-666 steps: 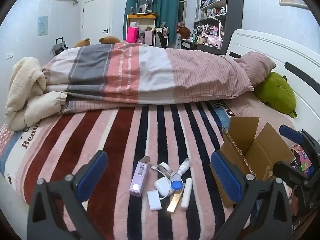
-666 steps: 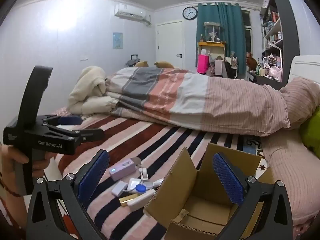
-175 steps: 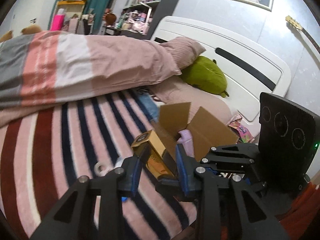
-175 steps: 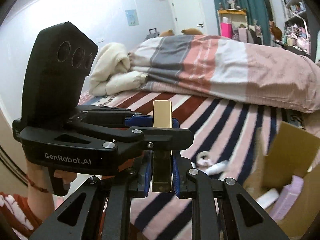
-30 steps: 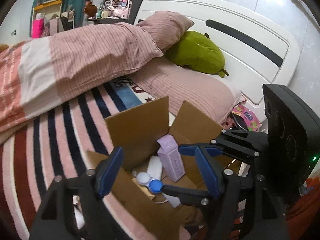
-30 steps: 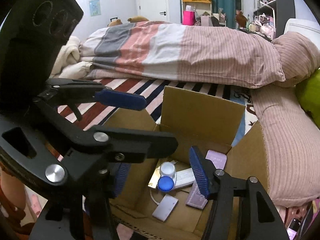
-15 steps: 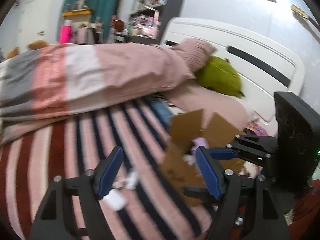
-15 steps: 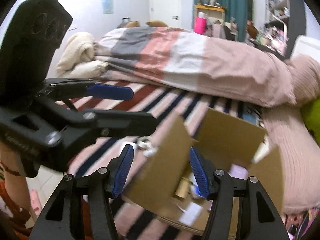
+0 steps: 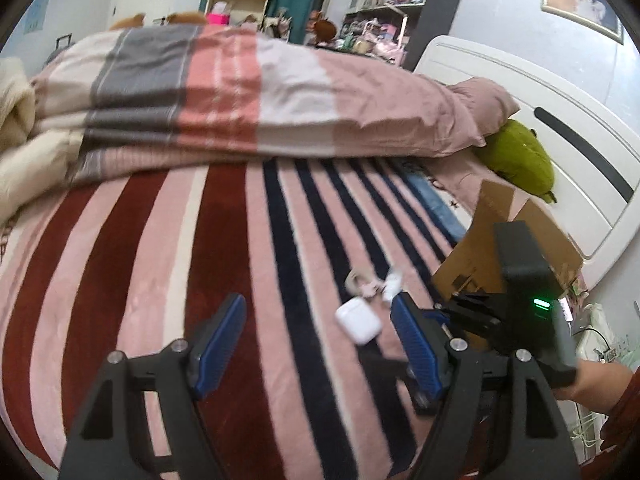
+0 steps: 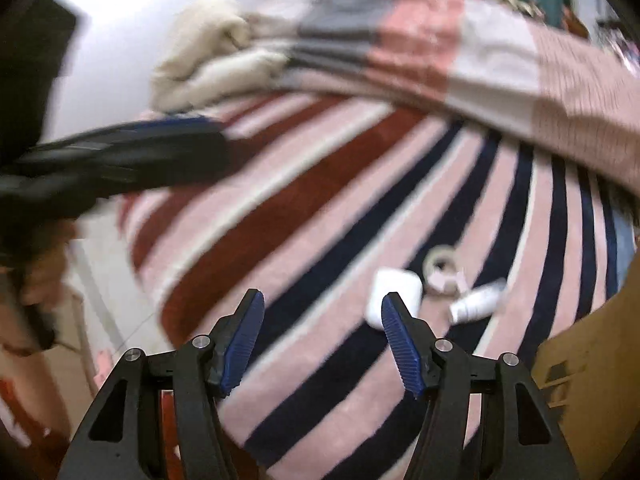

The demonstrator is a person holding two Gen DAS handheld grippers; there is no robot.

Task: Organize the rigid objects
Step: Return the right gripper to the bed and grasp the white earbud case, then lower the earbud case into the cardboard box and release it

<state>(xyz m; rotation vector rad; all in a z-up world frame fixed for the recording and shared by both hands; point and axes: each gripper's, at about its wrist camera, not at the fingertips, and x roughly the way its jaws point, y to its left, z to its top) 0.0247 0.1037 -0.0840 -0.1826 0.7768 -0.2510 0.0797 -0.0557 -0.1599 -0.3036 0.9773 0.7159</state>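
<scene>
Lying on the striped blanket point(image 9: 224, 240) are three small items, counted in both wrist views: one white earbud case point(image 9: 357, 319), one ring of tape point(image 9: 357, 280) and one small white bottle point(image 9: 391, 283). The case is nearest the grippers; the ring and the bottle are just beyond it, close together, though blur prevents it being told whether they touch. One cardboard box point(image 9: 478, 248) is seen at the right of these items, its flaps raised; its contents cannot be seen from either camera now.

Two grippers are in view. The left gripper point(image 9: 320, 340) is held over the blanket with its jaws parted widely, and nothing is gripped between them; the earbud case is seen through the gap, close to the right-hand pad but lying on the blanket beyond it. The right gripper point(image 10: 322, 338) is also held with jaws apart and empty, and its jaws have just been opening a little further. In its view the earbud case point(image 10: 394, 294) is partly hidden behind the right-hand pad, while the tape ring point(image 10: 440, 266) and bottle point(image 10: 476, 304) lie just past it, and a corner of the box point(image 10: 592, 360) fills the lower right.

One folded duvet point(image 9: 240, 92) is laid across the bed behind the blanket, with one green plush toy point(image 9: 516, 156) by the headboard.
</scene>
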